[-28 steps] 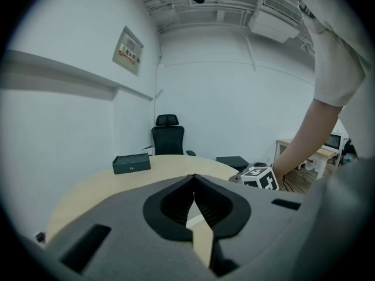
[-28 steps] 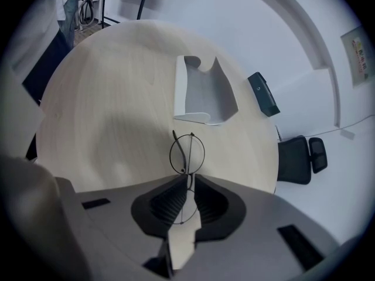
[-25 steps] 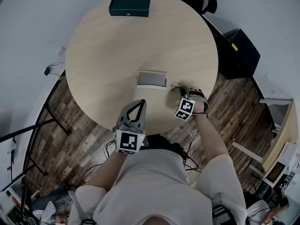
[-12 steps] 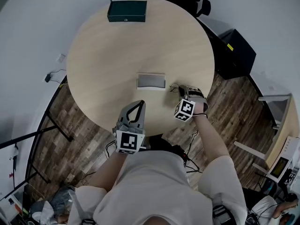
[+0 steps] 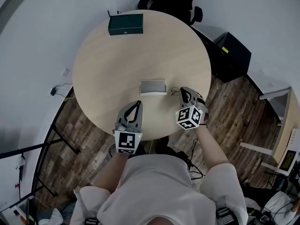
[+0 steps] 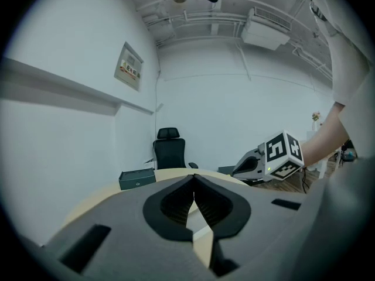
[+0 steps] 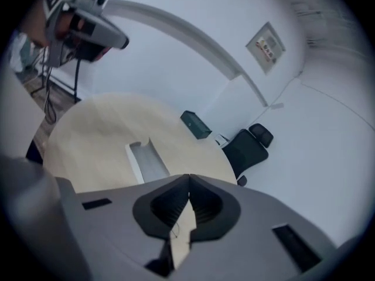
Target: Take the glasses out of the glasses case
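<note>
- Both tongs shut: left gripper empty, right gripper tips by wiry glasses, grip unclear.
- Glasses case lies open, long axis nine-to-three, near table six o'clock edge; open room toward twelve.

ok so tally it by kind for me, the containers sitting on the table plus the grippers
glasses case: 1
dark green box: 1
hand-held gripper: 2 (left hand-held gripper, right hand-held gripper)
total: 4
</note>
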Motion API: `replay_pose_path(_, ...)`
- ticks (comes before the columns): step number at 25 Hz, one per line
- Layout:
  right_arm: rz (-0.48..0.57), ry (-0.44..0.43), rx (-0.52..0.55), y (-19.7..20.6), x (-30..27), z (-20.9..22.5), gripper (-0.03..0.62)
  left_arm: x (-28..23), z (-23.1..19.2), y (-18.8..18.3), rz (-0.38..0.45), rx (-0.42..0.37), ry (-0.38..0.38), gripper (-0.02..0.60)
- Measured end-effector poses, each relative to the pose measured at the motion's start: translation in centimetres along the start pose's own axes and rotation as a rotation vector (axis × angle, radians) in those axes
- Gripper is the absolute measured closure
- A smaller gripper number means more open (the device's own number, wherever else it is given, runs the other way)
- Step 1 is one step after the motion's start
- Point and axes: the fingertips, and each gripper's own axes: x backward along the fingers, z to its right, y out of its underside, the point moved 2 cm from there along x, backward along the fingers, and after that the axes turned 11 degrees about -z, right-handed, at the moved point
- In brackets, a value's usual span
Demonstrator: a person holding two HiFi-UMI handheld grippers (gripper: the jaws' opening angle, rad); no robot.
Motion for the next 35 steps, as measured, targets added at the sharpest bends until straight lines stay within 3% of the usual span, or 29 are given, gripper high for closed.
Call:
replay_pose_path(8, 0.245, -0.001, -0.473, -3.9, 9.3, 1.1, 0.582, 2.5, -0.8, -1.9, 0.087, 0.048, -0.02, 0.572)
replay_pose_path(12, 0.331, -0.007, -0.615, -4.6, 12.7, 0.7, 0.582, 4.1, -1.2, -2.8, 0.125, 0.082, -0.038, 0.572)
replay_pose_path(20, 0.47, -0.04, -0.744, -6.1, 18.5, -0.2, 0.582, 7.1, -1.5, -4.5, 0.167, 0.162, -0.061, 0.572)
replay_pose_path(35, 0.535, -0.021, -0.797, -6.5, 21.9, -0.5, 0.582, 9.4, -0.1, -6.2, 0.183, 0.129, -0.078, 0.572)
